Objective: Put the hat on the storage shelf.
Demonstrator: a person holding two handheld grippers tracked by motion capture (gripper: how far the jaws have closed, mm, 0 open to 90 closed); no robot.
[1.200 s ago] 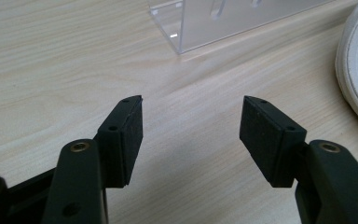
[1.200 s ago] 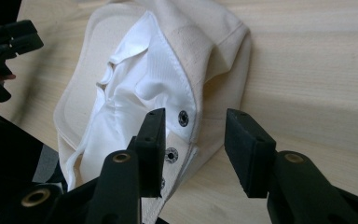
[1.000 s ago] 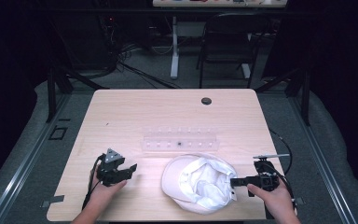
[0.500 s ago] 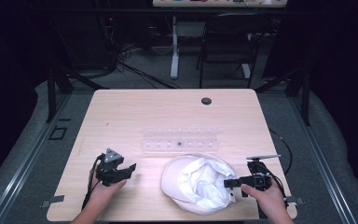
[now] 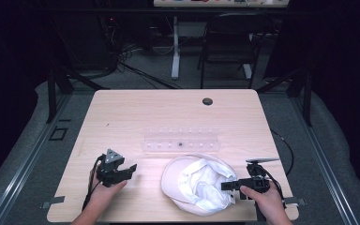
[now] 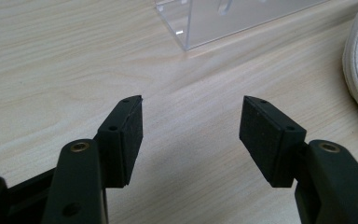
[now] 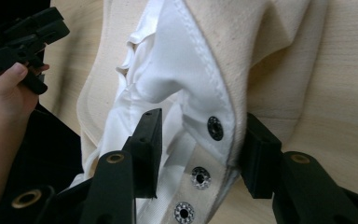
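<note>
A cream cap (image 5: 199, 185) lies upside down near the table's front edge, its white lining bunched inside. My right gripper (image 5: 227, 186) reaches in from the cap's right side. In the right gripper view its jaws (image 7: 203, 119) straddle the cap's rim and the snap strap (image 7: 214, 128). They have just been opening, and the left pad stands off the fabric. My left gripper (image 5: 131, 169) rests on the bare wood left of the cap. Its jaws (image 6: 191, 126) are open with nothing between them.
A clear acrylic rack (image 5: 180, 140) lies across the table (image 5: 122, 112) just behind the cap, and its corner (image 6: 223, 18) shows ahead of the left jaws. A dark grommet hole (image 5: 207, 101) sits near the far edge. A chair (image 5: 227, 42) stands beyond the table.
My right hand has shifted slightly left and toward the front edge, closer onto the cap's rim. The left hand and the cap have stayed put.
</note>
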